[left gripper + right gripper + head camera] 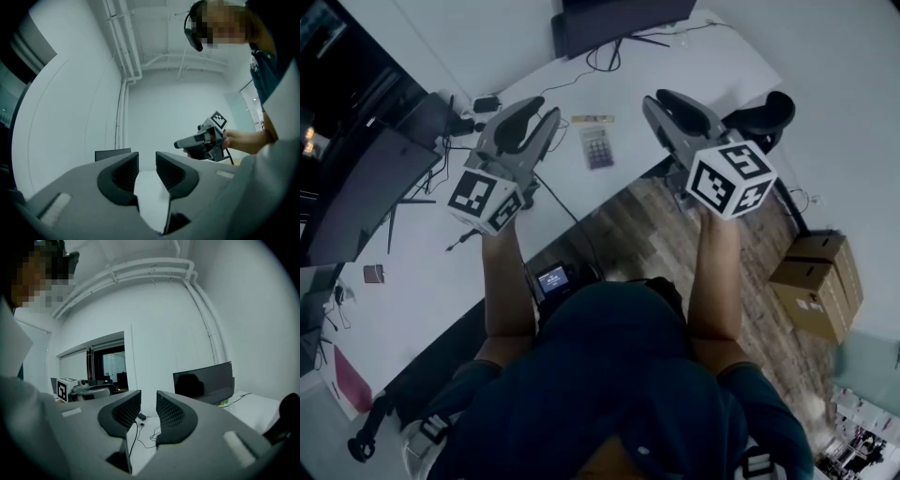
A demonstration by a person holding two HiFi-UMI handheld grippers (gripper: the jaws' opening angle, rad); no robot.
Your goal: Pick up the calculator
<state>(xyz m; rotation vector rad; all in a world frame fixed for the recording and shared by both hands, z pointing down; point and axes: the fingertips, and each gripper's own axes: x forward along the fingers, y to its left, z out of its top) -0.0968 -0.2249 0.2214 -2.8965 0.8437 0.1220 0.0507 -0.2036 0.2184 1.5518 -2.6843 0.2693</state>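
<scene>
Calculator [597,147] lies flat on the white surface [431,277], close to its near edge — between the two claws and touched by neither. Left claw [551,120] hovers just left of it, jaws closed on nothing; right claw [651,101] hovers just right — jaws likewise drawn together, empty.

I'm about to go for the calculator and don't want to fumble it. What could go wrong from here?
1. The calculator lies flat on the table. Both the left gripper and the right gripper have their fingers together, so unopened they would likely shove it rather than grip it.
2. The yellow strip just beyond it might get nudged.
3. A black cable runs beside the left gripper and could snag.
</scene>
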